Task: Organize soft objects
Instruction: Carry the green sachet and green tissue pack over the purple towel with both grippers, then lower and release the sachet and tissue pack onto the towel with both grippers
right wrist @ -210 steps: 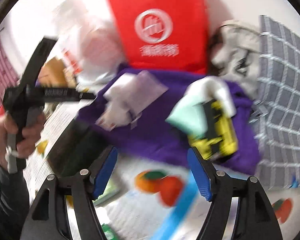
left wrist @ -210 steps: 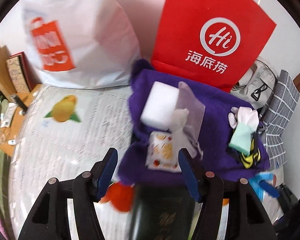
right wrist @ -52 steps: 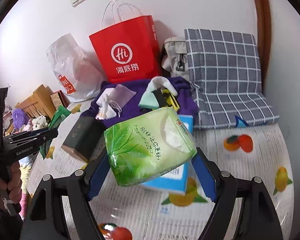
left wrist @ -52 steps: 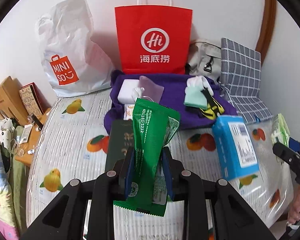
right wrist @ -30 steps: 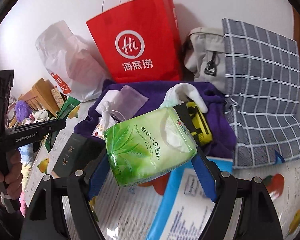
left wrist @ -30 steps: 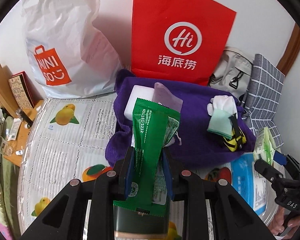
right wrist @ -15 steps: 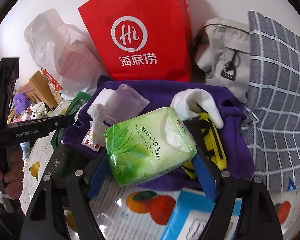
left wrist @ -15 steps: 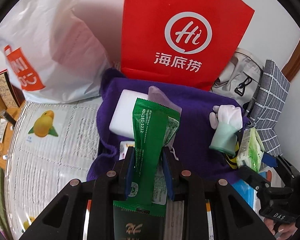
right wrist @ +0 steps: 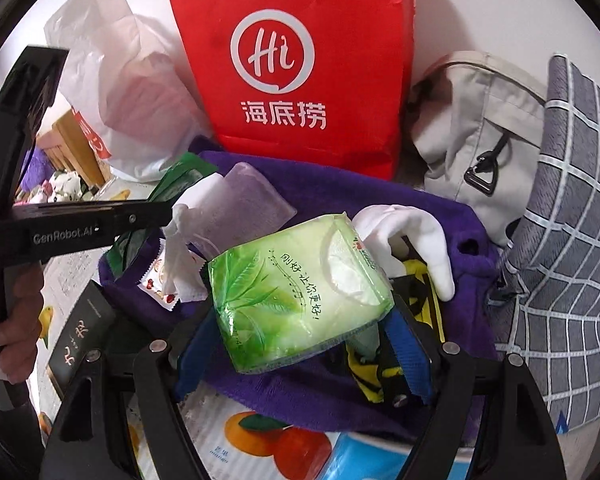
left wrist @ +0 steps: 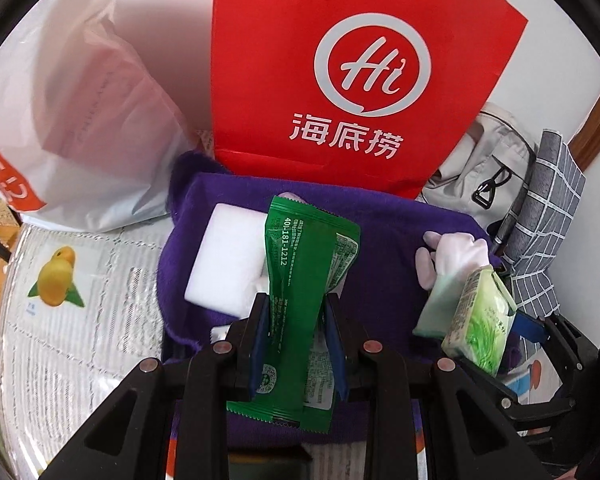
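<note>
Left wrist view: left gripper (left wrist: 296, 336) clamped narrow on flat green foil sachet (left wrist: 300, 280), now hanging over purple fleece cloth (left wrist: 384, 240); a second earlier it was short of cloth's edge. White foam block (left wrist: 228, 256) below, partly hidden by sachet.

Right wrist view: right gripper (right wrist: 300, 344) held wide on pale-green plastic tissue pack (right wrist: 300, 296), likewise carried over cloth. Both likely near set-down on soft pile. White glove (right wrist: 412, 232) and yellow-black item (right wrist: 380, 364) half covered; landing spot unseen.
</note>
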### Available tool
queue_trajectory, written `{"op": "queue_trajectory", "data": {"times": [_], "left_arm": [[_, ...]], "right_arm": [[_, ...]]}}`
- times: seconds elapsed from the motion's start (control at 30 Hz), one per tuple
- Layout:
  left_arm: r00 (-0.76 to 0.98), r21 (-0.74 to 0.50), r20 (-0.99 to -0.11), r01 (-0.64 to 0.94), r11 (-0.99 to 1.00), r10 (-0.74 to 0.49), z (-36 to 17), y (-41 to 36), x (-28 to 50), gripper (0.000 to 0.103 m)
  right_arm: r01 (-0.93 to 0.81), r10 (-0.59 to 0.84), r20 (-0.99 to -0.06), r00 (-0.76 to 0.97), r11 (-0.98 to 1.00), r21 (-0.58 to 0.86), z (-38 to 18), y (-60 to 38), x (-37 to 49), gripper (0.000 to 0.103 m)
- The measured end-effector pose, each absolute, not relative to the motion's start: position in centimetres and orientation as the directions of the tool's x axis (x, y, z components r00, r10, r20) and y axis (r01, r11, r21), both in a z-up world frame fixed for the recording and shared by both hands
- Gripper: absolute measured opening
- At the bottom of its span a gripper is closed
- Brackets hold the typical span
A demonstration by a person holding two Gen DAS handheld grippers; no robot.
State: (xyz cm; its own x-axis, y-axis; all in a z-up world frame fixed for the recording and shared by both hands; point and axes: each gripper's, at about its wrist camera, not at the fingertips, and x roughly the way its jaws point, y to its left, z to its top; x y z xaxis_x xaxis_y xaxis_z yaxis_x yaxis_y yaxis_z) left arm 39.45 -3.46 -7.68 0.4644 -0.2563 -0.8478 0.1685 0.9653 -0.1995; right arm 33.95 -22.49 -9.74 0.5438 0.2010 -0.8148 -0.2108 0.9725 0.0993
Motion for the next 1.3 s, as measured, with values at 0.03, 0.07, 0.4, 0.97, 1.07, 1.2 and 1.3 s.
{"op": "queue_trajectory", "data": {"times": [0.03,0.07,0.4,0.97,1.07,1.2,1.3], "left_arm": [[0.46,-0.202,-0.849,0.169,0.965,-0.259,-7.8,-3.5,39.7,0.026],[0.457,-0.209,-0.849,0.172,0.963,-0.266,-7.9,-3.5,40.0,0.026],[0.442,-0.208,-0.854,0.194,0.959,-0.275,-9.1,-4.0,42.2,0.027],[0.399,-0.274,-0.85,0.223,0.935,-0.344,-8.9,-3.8,42.0,0.028],[0.392,-0.269,-0.854,0.23,0.935,-0.342,-9.1,-4.1,41.9,0.028],[0.363,-0.247,-0.875,0.234,0.94,-0.32,-10.1,-5.2,41.9,0.028],[0.343,-0.23,-0.89,0.234,0.945,-0.302,-10.8,-5.8,41.9,0.028]], "right_arm": [[-0.211,0.203,-0.815,0.543,0.972,0.102,-9.9,-22.5,34.1,0.079],[-0.211,0.207,-0.816,0.54,0.972,0.107,-10.0,-22.6,34.2,0.079],[-0.255,0.191,-0.854,0.485,0.964,0.071,-12.4,-22.0,35.8,0.079],[-0.264,0.287,-0.84,0.46,0.948,0.179,-12.2,-22.8,35.9,0.089],[-0.25,0.283,-0.815,0.506,0.952,0.175,-10.7,-23.3,35.6,0.089],[-0.215,0.264,-0.784,0.562,0.962,0.169,-9.0,-24.1,35.3,0.089],[-0.194,0.25,-0.767,0.591,0.967,0.165,-8.3,-24.8,35.1,0.089]]}}
